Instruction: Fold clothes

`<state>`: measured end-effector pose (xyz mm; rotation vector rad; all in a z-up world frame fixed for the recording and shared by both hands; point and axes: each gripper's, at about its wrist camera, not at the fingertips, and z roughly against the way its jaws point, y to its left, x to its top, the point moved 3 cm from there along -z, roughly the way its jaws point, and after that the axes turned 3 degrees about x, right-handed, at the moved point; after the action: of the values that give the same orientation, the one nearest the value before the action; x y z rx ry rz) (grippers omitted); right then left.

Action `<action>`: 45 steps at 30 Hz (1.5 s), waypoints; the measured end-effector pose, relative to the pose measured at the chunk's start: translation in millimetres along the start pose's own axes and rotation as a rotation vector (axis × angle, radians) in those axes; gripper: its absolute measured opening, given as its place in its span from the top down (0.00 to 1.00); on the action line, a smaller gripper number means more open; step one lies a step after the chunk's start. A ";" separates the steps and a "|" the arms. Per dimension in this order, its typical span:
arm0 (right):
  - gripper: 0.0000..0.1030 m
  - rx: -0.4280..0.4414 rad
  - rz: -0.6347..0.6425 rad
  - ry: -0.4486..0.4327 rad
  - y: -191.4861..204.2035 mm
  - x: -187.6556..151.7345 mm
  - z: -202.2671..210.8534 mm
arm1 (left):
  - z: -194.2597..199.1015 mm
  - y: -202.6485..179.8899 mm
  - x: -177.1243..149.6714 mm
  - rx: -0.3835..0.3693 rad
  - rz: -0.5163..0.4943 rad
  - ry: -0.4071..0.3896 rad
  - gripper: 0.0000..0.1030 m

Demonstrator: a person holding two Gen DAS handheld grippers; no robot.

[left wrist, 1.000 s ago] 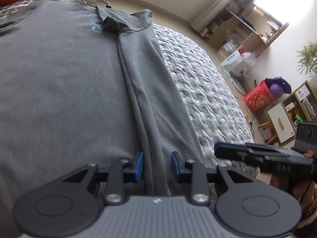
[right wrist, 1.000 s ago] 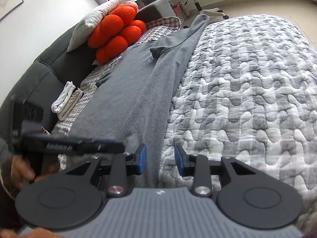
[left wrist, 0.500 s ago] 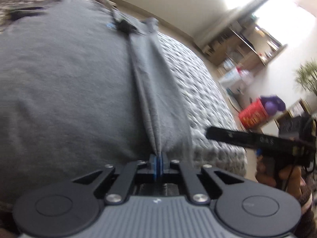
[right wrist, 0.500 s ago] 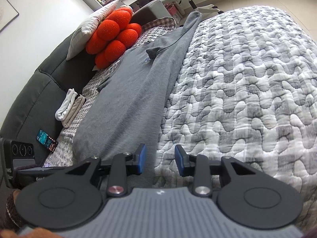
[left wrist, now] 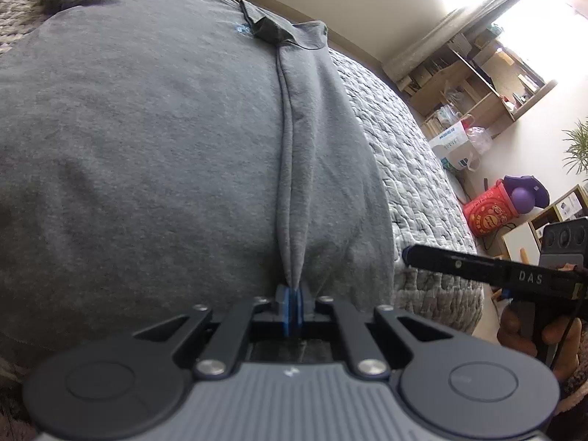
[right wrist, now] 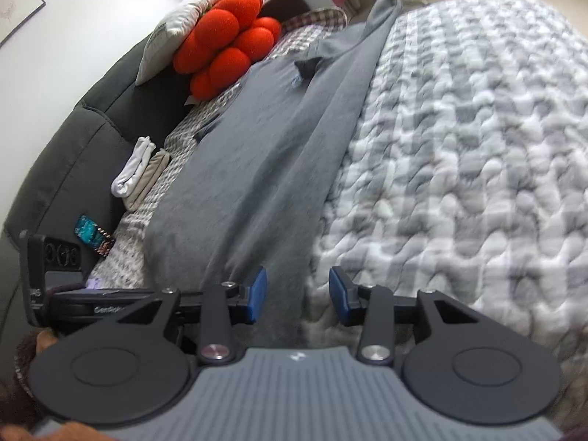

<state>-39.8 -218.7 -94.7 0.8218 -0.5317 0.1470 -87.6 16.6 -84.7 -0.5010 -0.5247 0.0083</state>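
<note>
A grey polo shirt [left wrist: 147, 139] lies spread lengthwise on the bed, collar at the far end, with a lengthwise fold ridge running toward me. My left gripper [left wrist: 293, 299] is shut on the near hem of the shirt at that ridge. The shirt also shows in the right wrist view [right wrist: 264, 169]. My right gripper [right wrist: 297, 294] is open and empty, just above the shirt's near right edge, where shirt meets quilt. The right gripper also shows from the side in the left wrist view [left wrist: 408, 253].
The bed has a grey-white quilt [right wrist: 459, 147]. An orange knot cushion [right wrist: 228, 40] and a white pillow [right wrist: 183, 22] lean on the dark headboard. Folded white and beige cloths [right wrist: 139, 172] lie at the left edge. Shelves and a red bag [left wrist: 488, 217] stand beyond the bed.
My left gripper closed on the shirt's hem at the fold ridge and pulled it taut. My right gripper stayed open and moved lower toward the shirt's edge.
</note>
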 end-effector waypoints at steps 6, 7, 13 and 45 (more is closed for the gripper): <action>0.59 0.052 -0.073 0.125 -3.8 -18.7 -8.8 | -1.9 3.5 -1.4 -0.060 -0.010 0.041 0.95; 0.59 0.060 -0.085 0.141 -3.5 -20.3 -9.9 | -4.3 2.4 -2.5 -0.077 -0.020 0.059 0.95; 0.59 0.065 -0.129 0.135 -5.9 -23.3 -9.0 | -10.0 -3.1 -3.7 -0.130 -0.064 0.115 0.93; 0.56 0.041 0.017 0.091 -3.7 -10.7 33.5 | 8.0 -7.0 -3.8 -0.143 -0.127 0.151 0.78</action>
<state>-60.9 -244.8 -83.8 0.8463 -0.4515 0.2107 -95.6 13.7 -77.3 -0.6023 -0.4100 -0.1888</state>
